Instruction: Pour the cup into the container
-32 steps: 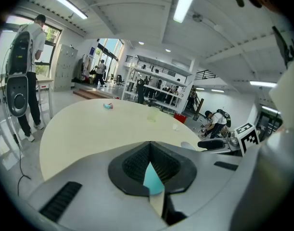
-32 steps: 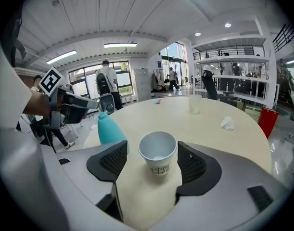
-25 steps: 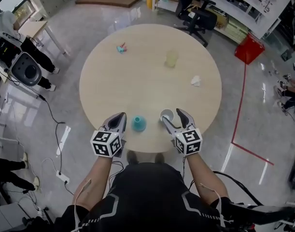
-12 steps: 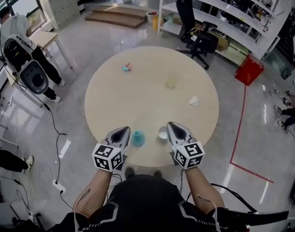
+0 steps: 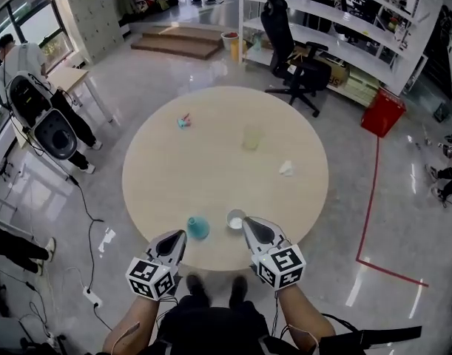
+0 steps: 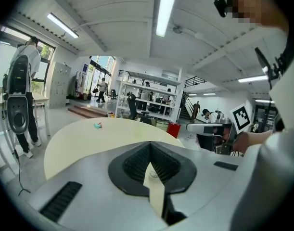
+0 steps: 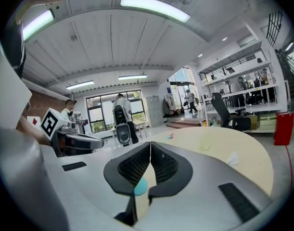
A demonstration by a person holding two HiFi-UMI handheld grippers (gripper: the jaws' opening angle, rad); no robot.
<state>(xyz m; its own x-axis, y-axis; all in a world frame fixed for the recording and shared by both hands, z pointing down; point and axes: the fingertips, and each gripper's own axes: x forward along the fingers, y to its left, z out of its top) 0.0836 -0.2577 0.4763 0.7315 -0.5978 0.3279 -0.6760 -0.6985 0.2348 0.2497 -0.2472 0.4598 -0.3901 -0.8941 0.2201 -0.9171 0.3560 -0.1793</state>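
Here left gripper (image 5: 178, 236) and right gripper (image 5: 248, 223) hang clenched, empty, over the table's (image 5: 211, 161) near edge, cup (image 5: 234, 219) and container (image 5: 197, 228) just inside, open top beyond

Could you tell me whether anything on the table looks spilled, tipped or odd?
Nothing spilled; the white cup and teal flask stand upright. Only a crumpled white scrap lies loose on the right of the table.

No text, number or brand can be read. Only square black-and-white coded markers (image 6: 241, 118) are carried, on the cube (image 5: 148, 278) of the left gripper (image 5: 178, 234) and the matching cube (image 5: 279, 265) of the right gripper (image 5: 247, 222).
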